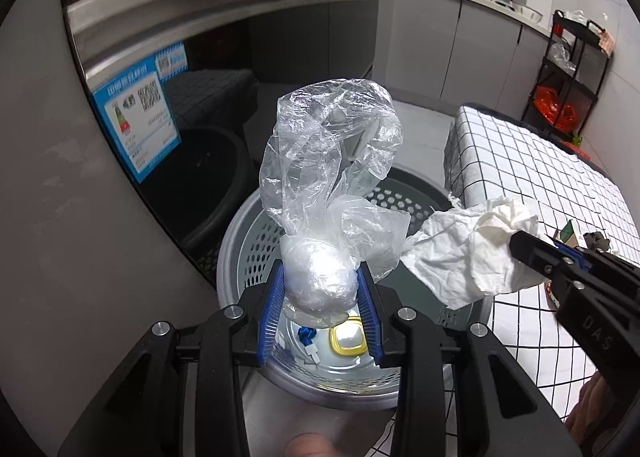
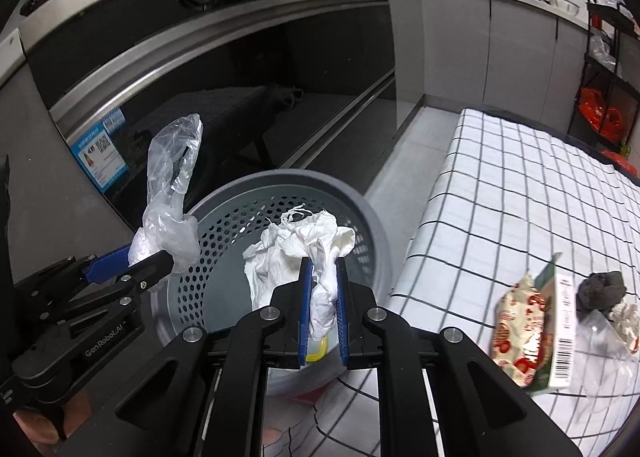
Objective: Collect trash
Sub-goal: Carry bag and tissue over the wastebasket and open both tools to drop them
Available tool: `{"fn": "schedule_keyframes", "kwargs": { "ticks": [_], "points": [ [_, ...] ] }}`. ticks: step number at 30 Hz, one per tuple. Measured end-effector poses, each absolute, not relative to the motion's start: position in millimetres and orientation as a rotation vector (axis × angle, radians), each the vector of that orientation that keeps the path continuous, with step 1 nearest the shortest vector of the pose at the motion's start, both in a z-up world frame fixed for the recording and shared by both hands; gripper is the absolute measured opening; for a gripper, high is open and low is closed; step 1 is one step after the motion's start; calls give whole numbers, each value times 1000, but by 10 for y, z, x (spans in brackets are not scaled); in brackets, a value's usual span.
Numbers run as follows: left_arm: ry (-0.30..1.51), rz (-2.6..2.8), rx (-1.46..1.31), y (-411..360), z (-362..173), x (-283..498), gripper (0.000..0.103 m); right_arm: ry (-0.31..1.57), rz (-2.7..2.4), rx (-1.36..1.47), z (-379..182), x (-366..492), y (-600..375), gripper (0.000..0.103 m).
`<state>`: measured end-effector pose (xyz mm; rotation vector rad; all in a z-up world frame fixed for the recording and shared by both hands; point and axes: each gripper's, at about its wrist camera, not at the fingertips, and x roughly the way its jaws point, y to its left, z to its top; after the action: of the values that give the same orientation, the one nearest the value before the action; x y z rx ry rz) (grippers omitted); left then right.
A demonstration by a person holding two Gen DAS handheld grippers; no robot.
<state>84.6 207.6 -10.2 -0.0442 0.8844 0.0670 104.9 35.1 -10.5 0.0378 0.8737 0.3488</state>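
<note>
My left gripper (image 1: pixel 320 277) is shut on a crumpled clear plastic bag (image 1: pixel 324 161) and holds it over the grey perforated trash basket (image 1: pixel 248 249). My right gripper (image 2: pixel 323 269) is shut on a crumpled white tissue (image 2: pixel 296 245) and holds it over the same basket (image 2: pixel 360 201). In the left wrist view the right gripper (image 1: pixel 532 253) comes in from the right with the tissue (image 1: pixel 460 253). In the right wrist view the left gripper (image 2: pixel 148 261) and bag (image 2: pixel 172 185) are at the left. A yellow-rimmed lid (image 1: pixel 348 339) and blue scrap (image 1: pixel 307 334) lie in the basket.
A table with a white checked cloth (image 2: pixel 520 197) stands right of the basket. On it lie a snack wrapper (image 2: pixel 516 333), a small carton (image 2: pixel 560 321), a dark wad (image 2: pixel 602 289) and clear plastic (image 2: pixel 608 349). A dark glass oven front (image 2: pixel 240 97) is behind the basket.
</note>
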Motion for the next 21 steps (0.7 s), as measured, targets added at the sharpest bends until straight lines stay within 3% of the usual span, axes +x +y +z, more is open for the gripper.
{"fn": "schedule_keyframes", "kwargs": {
  "ticks": [21],
  "points": [
    [997,70,-46,2102,-314,1008,39,920,356,34,-341,1224,470,14]
  ]
}}
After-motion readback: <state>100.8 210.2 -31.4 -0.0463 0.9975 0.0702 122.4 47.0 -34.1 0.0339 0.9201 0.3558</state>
